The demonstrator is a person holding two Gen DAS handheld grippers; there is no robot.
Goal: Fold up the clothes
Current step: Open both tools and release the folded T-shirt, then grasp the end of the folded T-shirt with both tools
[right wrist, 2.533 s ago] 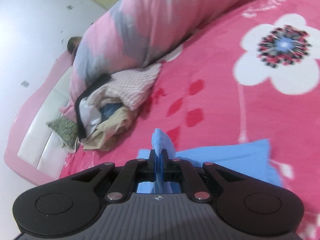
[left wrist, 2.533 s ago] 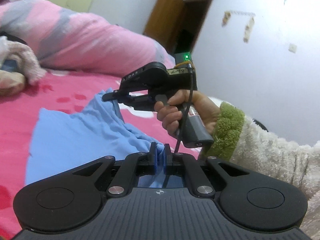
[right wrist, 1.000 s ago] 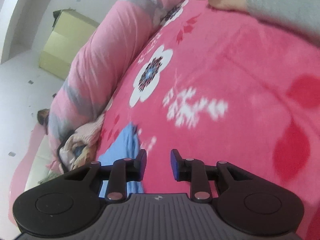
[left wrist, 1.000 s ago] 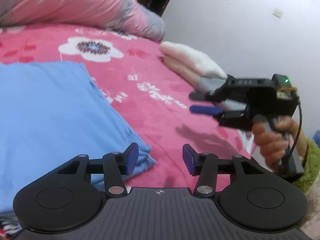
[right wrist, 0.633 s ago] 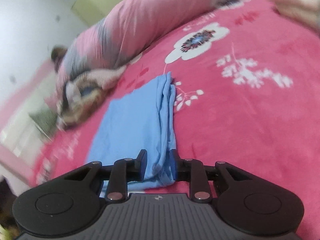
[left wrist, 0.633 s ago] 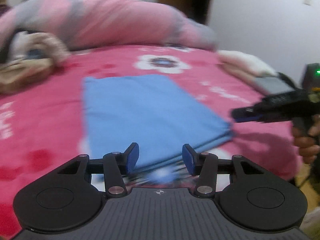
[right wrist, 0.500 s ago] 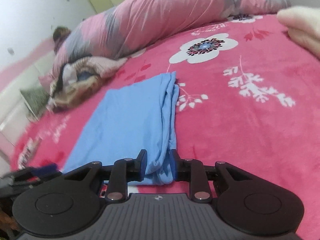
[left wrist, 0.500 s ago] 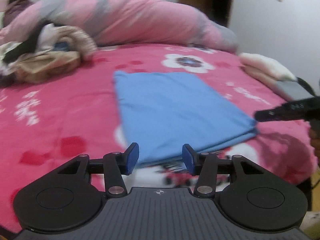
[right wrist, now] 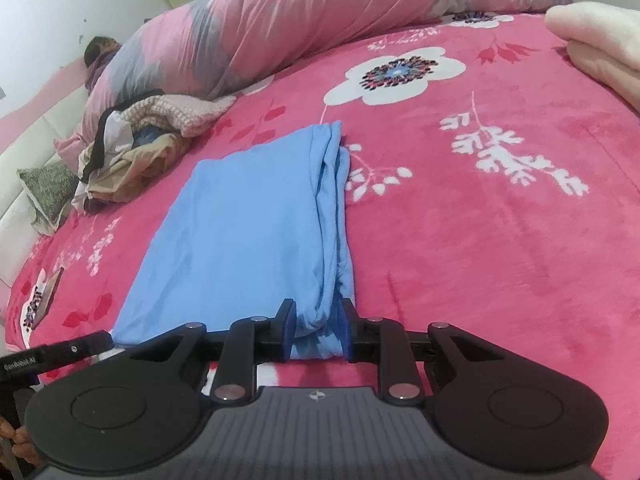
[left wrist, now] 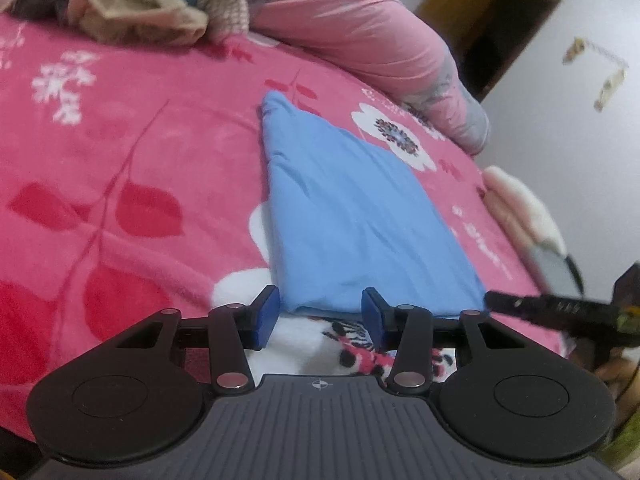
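- Two grippers face the near edge of your blue garment [right wrist: 248, 232], which lies folded into a long strip on the pink floral bedspread [right wrist: 500, 240].
- Your right gripper [right wrist: 316, 330] has just been closing; the bunched near right corner sits between its jaws and looks pinched.
- Your left gripper [left wrist: 318, 316] has narrowed a little but stands apart, nothing between its pads, the near left corner just ahead.
- You seem to be taking both near corners for another fold.
- Next, ease the left forward, close on that corner, then lift both ends evenly towards the far edge.
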